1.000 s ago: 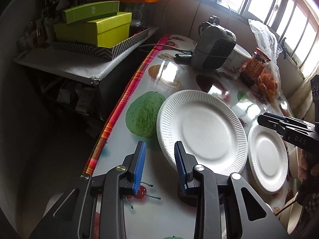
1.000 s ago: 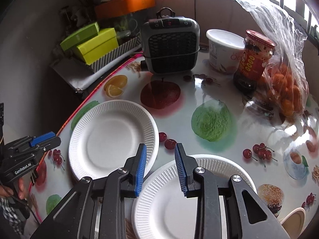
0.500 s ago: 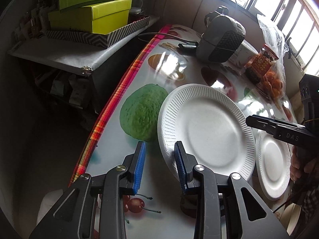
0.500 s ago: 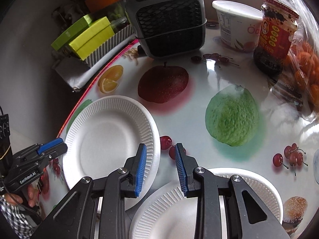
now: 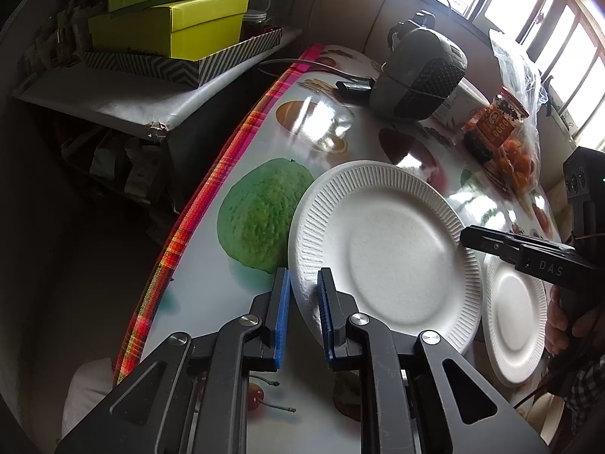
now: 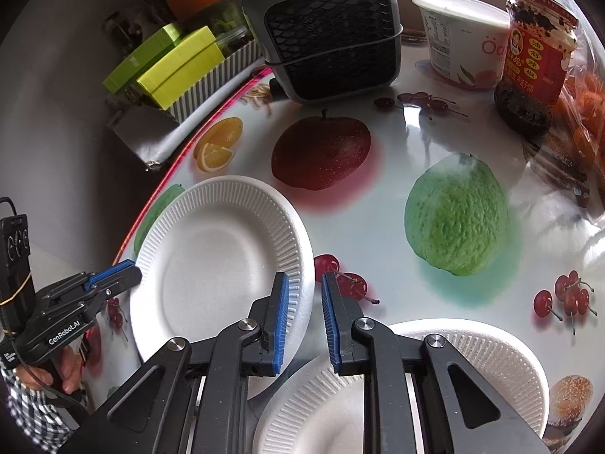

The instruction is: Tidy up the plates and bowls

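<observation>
A large white paper plate (image 5: pixel 393 257) lies on the fruit-print table; it also shows in the right wrist view (image 6: pixel 211 265). My left gripper (image 5: pixel 304 295) is open, and the plate's near rim sits between its blue pads. My right gripper (image 6: pixel 305 302) is open with the plate's right rim between its pads; in the left wrist view it (image 5: pixel 469 236) reaches over the plate's far edge. A second white paper plate (image 5: pixel 514 321) lies to the right, under my right gripper in its own view (image 6: pixel 491 355).
A grey fan heater (image 6: pixel 325 26), a white tub (image 6: pixel 461 45), a red sauce jar (image 6: pixel 533 56) and a bag of oranges (image 5: pixel 518 159) stand at the table's back. Green boxes (image 5: pixel 170 22) sit on a side shelf left of the table's plaid edge (image 5: pixel 211 189).
Both grippers have moved forward onto the large plate: its rim now sits between the left pads and between the right pads. Both stay open.
</observation>
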Tool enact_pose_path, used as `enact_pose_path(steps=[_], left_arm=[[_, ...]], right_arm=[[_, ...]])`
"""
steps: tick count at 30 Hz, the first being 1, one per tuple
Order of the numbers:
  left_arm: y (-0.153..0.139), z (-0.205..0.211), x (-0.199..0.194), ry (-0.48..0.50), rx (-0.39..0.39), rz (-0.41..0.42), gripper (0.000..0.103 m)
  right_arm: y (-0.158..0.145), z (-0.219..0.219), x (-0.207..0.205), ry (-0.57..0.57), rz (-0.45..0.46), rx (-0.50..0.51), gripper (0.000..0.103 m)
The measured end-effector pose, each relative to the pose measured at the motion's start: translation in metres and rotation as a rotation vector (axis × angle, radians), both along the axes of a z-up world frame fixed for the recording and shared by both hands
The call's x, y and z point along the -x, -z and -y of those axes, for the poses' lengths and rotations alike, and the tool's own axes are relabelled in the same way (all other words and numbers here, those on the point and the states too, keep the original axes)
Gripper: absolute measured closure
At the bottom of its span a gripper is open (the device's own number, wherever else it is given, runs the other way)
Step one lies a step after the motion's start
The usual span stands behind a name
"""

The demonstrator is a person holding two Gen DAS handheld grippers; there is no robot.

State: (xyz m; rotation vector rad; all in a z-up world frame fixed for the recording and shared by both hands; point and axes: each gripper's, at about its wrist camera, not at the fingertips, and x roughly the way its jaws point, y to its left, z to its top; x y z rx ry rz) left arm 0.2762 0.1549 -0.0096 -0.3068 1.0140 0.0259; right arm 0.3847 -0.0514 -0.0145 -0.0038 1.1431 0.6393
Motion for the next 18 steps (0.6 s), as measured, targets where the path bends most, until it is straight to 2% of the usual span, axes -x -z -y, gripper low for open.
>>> enact_pose_path(steps=[12, 18], left_arm=[[-0.003, 0.0, 0.0, -0.001, 0.003, 0.004, 0.088], [-0.01, -0.001, 0.005, -0.006, 0.005, 0.011, 0.088]], right_arm=[[-0.002, 0.002, 0.001, 0.017, 0.006, 0.006, 0.09], [-0.013, 0.004, 0.009, 0.023, 0.014, -0.008, 0.09]])
